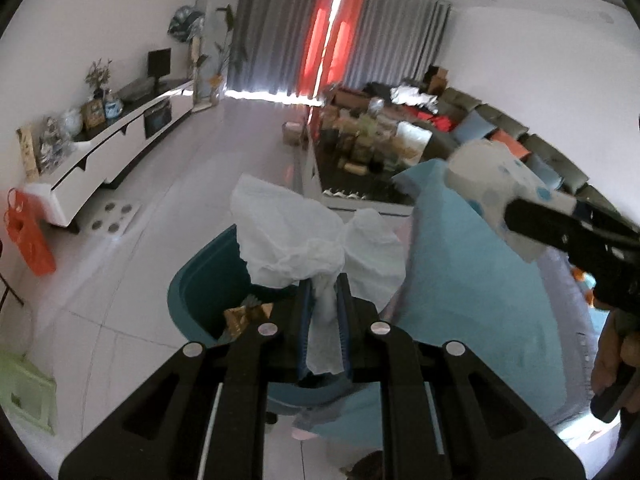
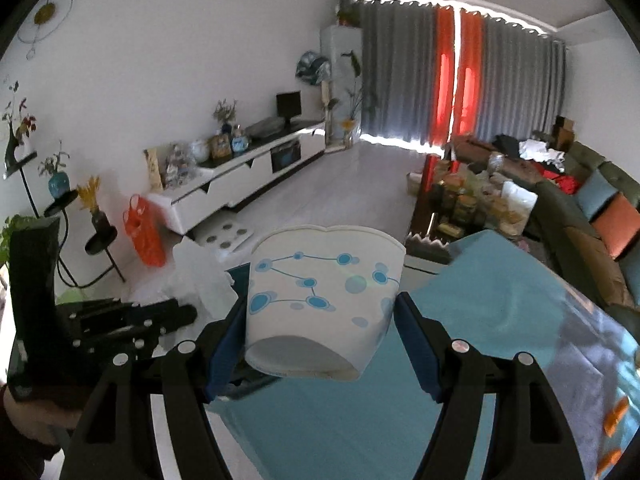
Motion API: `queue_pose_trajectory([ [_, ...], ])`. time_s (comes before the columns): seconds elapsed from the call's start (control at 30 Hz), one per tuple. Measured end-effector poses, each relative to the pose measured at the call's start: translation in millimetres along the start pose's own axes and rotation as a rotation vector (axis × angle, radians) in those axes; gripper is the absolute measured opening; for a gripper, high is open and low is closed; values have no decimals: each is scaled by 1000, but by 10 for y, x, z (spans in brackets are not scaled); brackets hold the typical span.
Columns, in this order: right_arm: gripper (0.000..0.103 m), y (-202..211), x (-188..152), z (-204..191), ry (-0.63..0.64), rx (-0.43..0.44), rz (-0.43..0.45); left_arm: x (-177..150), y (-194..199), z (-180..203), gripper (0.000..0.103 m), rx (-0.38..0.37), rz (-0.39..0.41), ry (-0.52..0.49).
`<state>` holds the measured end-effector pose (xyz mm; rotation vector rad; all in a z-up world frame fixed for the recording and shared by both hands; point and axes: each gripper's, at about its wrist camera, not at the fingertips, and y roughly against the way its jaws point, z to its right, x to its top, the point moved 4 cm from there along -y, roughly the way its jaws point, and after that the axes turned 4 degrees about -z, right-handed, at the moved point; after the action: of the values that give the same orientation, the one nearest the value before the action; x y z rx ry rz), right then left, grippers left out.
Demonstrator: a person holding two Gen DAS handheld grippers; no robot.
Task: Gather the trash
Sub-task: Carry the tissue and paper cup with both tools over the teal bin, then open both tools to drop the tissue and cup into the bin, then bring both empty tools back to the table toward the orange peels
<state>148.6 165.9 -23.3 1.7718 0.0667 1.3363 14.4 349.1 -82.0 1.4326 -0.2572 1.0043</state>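
Living room, one blue-covered counter [image 2: 500, 300] | one teal bin [image 1: 200, 292] below left claw [image 1: 324, 304], clamped on one white tissue [image 1: 292, 236] | right claw [image 2: 320, 320] clamped on one dotted paper cup [image 2: 320, 296] above counter

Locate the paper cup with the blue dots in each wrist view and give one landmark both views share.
Left wrist view: the paper cup is at right, above the blue table, held in the right gripper.
Right wrist view: the paper cup is at centre, between the gripper's blue pads.
Shared landmark: the red gap in the grey curtains.
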Motion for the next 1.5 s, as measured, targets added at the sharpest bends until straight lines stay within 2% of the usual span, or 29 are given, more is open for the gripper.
queue_pose_trajectory([
  [0.2, 70, -481, 109, -162, 30, 33, -88, 25, -487, -32, 13, 35, -67, 17],
  [0.47, 70, -1048, 148, -421, 77, 57, -202, -26, -905, -76, 15, 66, -125, 24],
  [0.83, 73, -1430, 155, -569, 110, 57, -296, -63, -1239, -163, 23, 100, -171, 40],
  [0.87, 74, -1452, 142, -574, 111, 62, -307, -50, -1266, -167, 27, 103, -172, 42],
  [1.0, 79, -1516, 127, -574, 114, 49, -312, -57, -1285, -145, 34, 112, -172, 43],
  [1.03, 79, -1517, 125, -564, 106, 51, -311, -67, -1286, -149, 40, 113, -174, 43],
  [1.1, 80, -1494, 127, -544, 96, 48, -303, -58, -1263, -164, 42, 117, -169, 44],
  [1.17, 80, -1465, 137, -532, 83, 58, -296, -62, -1274, -167, 53, 121, -166, 49],
  [1.33, 81, -1298, 195, -395, 47, 48, -249, -27, -1214, -98, 58, 126, -153, 44],
  [1.5, 86, -977, 214, -179, -15, 50, -175, 21, -1063, -38, 76, 118, -110, 45],
])
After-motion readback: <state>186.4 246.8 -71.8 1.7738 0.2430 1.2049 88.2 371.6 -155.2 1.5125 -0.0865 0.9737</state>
